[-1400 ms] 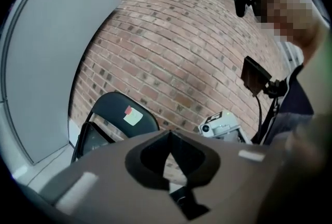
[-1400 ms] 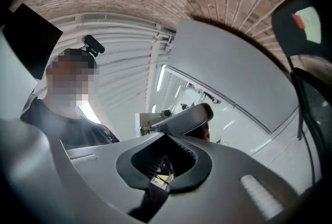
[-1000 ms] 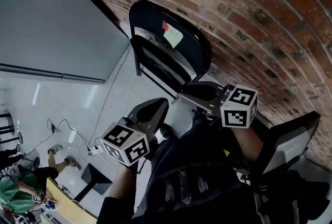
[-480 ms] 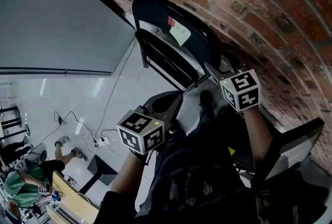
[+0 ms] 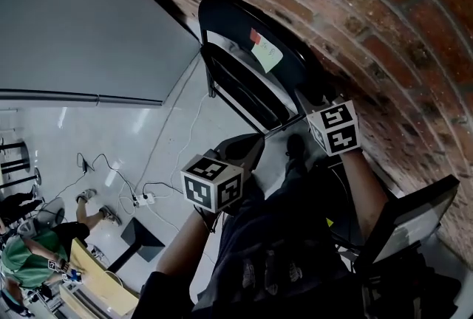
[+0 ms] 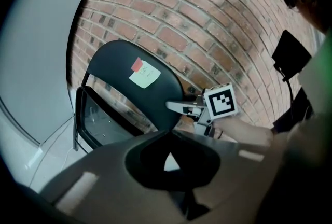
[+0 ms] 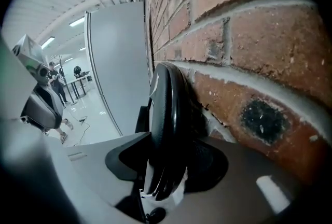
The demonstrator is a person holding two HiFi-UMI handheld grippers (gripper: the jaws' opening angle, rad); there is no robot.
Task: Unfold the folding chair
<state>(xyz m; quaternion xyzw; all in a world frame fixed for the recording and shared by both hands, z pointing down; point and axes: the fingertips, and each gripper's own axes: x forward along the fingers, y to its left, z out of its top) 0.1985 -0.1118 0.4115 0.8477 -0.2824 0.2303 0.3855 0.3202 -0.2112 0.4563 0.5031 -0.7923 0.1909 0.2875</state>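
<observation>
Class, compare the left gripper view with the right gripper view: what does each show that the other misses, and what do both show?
Left gripper view only: the front of the folding chair backrest with its sticky note, and the right gripper at its edge. Right gripper view only: that edge end-on between its own jaws, which have just been closing on it, plus ceiling lights and a distant person. Both: the folding chair, the brick wall and the grey panel.

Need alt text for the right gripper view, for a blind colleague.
The black edge of the folding chair stands between the jaws of the right gripper, which have just been closing on it. A brick wall rises close on the right.
</observation>
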